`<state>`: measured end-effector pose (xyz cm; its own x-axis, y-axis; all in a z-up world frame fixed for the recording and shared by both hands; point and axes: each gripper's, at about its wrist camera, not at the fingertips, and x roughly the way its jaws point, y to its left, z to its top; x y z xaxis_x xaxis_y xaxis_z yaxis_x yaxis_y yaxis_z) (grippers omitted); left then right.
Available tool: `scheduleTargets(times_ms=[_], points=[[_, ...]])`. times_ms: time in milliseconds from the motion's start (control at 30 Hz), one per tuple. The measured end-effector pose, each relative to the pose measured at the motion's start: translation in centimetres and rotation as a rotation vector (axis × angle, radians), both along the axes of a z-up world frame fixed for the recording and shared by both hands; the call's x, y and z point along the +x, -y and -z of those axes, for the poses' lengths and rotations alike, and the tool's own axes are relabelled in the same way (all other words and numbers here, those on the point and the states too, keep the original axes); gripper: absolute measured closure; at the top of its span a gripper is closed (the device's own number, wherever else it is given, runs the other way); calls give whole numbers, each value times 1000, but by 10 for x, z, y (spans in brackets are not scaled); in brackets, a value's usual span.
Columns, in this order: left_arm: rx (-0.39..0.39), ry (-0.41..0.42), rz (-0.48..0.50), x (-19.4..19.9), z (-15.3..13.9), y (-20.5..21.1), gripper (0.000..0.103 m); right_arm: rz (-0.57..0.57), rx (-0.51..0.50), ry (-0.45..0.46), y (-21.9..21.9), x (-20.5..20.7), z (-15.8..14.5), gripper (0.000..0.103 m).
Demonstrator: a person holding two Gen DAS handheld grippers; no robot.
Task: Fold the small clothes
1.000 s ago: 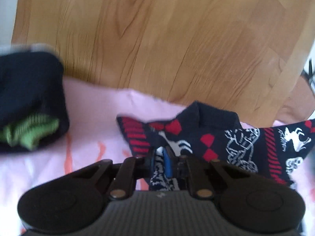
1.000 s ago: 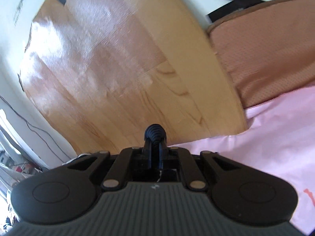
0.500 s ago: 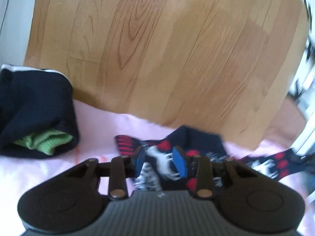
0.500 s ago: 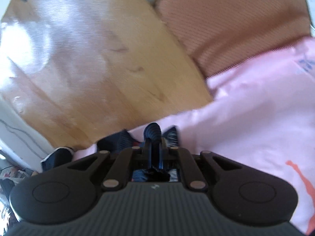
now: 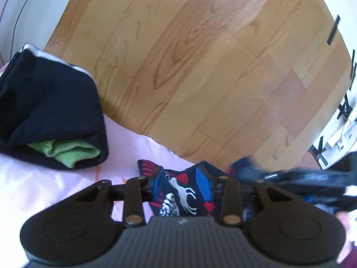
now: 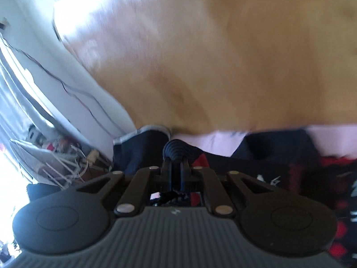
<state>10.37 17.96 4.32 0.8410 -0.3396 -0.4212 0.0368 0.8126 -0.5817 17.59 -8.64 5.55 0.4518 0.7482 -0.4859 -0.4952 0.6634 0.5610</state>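
Item, nearest you: your left gripper (image 5: 181,184), blue pads parted a little, stood with the patterned sock (image 5: 180,193) lying between them on the pink sheet (image 5: 33,178); the pads did not appear to press it.

Item, to its right: your right gripper (image 5: 290,178), a blurred dark shape reaching in over the same sock. In its own view, your right gripper (image 6: 176,154) had its jaws closed together above the sock (image 6: 290,174); whether any cloth was pinched, you could not tell.

Item, ahead and left of your left gripper: a folded dark garment (image 5: 44,102) wrapping a green knit piece (image 5: 67,151), resting on the sheet.

Item, farthest: wooden floor (image 5: 200,67) beyond the sheet's edge.
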Motion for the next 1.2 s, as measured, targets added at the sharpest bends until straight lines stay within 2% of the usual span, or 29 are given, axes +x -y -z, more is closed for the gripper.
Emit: scheduleTargets(times_ms=[33, 100, 133, 167, 200, 300, 367, 400, 467, 533, 633, 667, 700, 733, 767, 800, 900, 967, 1033, 1067, 1133, 1200], points=[[-6, -6, 1, 2, 3, -1, 71, -9, -24, -25, -10, 7, 12, 90], [-2, -25, 16, 5, 7, 1, 71, -31, -136, -49, -27, 17, 39, 83], [5, -31, 26, 7, 9, 3, 71, -36, -193, -85, -30, 22, 53, 68], [14, -33, 36, 8, 10, 5, 69, -31, -196, -112, -24, 23, 59, 64], [25, -34, 47, 10, 11, 7, 67, -25, -156, -106, -12, 21, 57, 66], [69, -65, 76, 22, 13, 19, 66, 39, -112, 26, 29, 2, 30, 64], [95, -70, 109, 28, 12, 31, 66, 115, -118, 124, 59, -10, 13, 61], [107, -65, 127, 29, 10, 37, 62, 152, -133, 155, 73, -15, 9, 57], [132, -50, 161, 29, 7, 50, 55, 214, -172, 177, 94, -23, 10, 50], [179, -42, 180, 31, 7, 63, 53, 245, -204, 160, 109, -28, 21, 46], [225, -74, 169, 39, 15, 74, 57, 254, -200, 76, 122, -29, 45, 46], [216, -90, 175, 43, 20, 74, 66, 245, -180, 52, 121, -30, 51, 46], [204, -107, 186, 48, 27, 75, 82, 234, -154, 35, 119, -32, 55, 47], [202, -128, 193, 52, 32, 75, 89, 217, -139, 35, 117, -34, 58, 57], [222, -155, 181, 56, 40, 76, 99, 197, -140, 49, 112, -37, 57, 75], [249, -165, 160, 57, 47, 75, 100, 182, -135, 61, 106, -40, 54, 88], [238, -149, 154, 56, 50, 67, 98, 109, -87, 92, 90, -54, 47, 88], [273, -138, 144, 55, 50, 69, 97, 138, -156, 95, 87, -50, 55, 88], [325, -111, 144, 51, 50, 77, 97, 182, -105, 60, 102, -37, 64, 90], [348, -102, 145, 49, 49, 79, 97, 219, -93, 26, 111, -33, 63, 87], [385, -91, 144, 48, 47, 84, 97, 223, -85, 25, 125, -37, 56, 79], [401, -88, 142, 45, 43, 87, 97, 253, -114, 114, 137, -54, 41, 74]])
